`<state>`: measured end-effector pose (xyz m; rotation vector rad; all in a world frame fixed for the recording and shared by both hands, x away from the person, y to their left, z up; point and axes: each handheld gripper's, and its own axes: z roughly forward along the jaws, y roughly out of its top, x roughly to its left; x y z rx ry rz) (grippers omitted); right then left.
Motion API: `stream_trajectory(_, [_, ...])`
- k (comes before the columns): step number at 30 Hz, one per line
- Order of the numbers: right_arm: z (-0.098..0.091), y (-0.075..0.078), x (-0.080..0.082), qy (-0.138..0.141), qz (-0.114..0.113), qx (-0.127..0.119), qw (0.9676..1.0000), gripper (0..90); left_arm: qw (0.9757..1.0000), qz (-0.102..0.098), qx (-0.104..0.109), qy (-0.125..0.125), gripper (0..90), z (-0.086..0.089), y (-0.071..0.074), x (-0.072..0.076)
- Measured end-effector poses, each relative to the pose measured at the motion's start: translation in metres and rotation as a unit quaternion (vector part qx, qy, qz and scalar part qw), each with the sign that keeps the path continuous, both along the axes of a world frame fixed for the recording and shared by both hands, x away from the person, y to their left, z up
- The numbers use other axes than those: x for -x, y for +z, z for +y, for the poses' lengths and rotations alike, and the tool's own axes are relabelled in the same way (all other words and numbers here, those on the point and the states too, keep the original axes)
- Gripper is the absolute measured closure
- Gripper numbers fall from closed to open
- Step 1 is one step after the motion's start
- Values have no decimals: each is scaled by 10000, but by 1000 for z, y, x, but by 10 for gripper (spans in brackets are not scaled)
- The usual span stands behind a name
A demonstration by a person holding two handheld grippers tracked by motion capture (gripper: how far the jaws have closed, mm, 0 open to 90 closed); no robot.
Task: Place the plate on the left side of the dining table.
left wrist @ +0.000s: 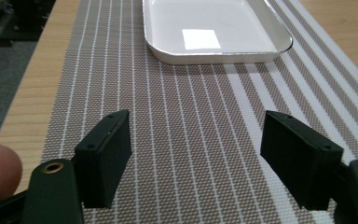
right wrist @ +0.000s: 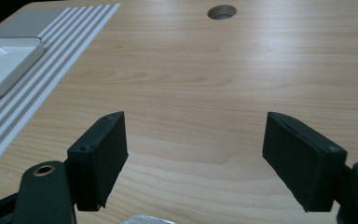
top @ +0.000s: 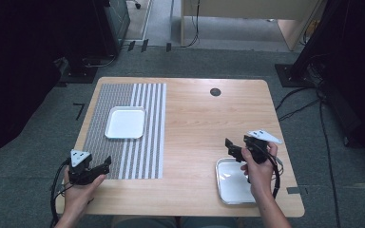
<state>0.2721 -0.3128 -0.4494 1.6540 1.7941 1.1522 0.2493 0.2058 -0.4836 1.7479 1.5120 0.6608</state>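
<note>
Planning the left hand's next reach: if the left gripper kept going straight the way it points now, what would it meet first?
Probably the white tray on the striped mat. The left gripper has open, empty jaws aimed along the mat, with nothing between it and the tray's near rim. If it angles downward, it may touch the mat first.

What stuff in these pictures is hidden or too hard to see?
- Silver tray: in the high view the right hand and right gripper cover its far right corner; the right gripper view cuts it off at the bottom edge.
- White tray: its far end is cut off by the top edge of the left gripper view.
- Room beyond the table: too dark in the high view.
</note>
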Motion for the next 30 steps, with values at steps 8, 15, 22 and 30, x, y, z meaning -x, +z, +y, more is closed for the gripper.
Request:
stream_trajectory(8, [-40, -9, 20, -271, 29, 90, 9996, 223, 10000, -43, 75, 15, 221, 10, -3, 11])
stream_trajectory(15, [-68, -22, 37, -484, 106, 260, 9984, 222, 9999, 56, 21, 141, 215, 18, -11, 15])
stream_trajectory(22, [-91, -40, 55, -647, 213, 233, 9974, 223, 9996, 124, -4, 257, 210, 27, -15, 20])
stream_trajectory(30, [-117, -58, 76, -810, 403, 308, 9954, 222, 9992, 136, -62, 360, 210, 40, -21, 29])
